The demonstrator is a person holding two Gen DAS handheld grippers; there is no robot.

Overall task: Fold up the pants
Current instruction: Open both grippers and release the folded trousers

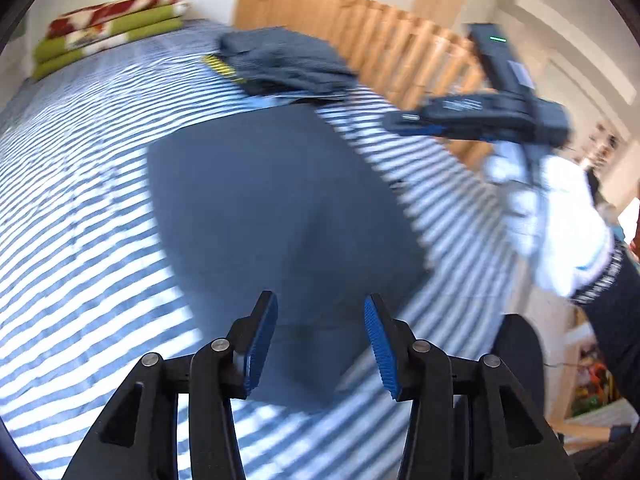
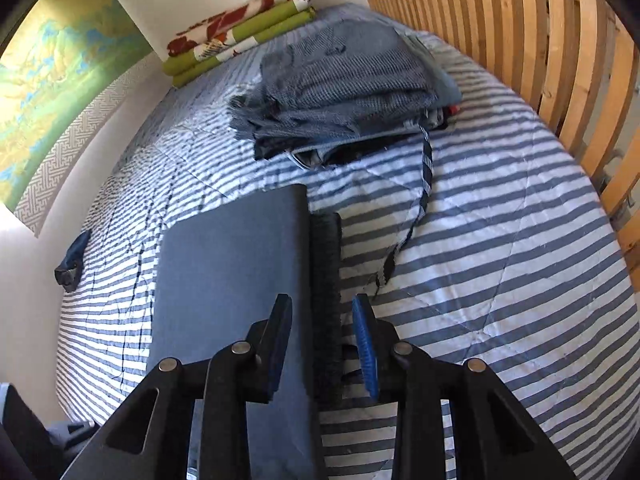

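Already we have the dark pants [image 2: 236,280] lying flat as a neat rectangle on the near striped bedspread [image 2: 500,280]; our left gripper [image 1: 320,344] and right gripper [image 2: 322,344] hover wide and empty, likely finished.

The left wrist view is being smeared by motion blur: the striped bedcover [image 1: 80,208] at 9 o'clock and the right gripper [image 1: 404,120] at 2 o'clock are being rendered soft, so its jaw state cannot be told. The near end of the dark pants [image 2: 228,280] is being hidden behind the gripper body at 6 o'clock.
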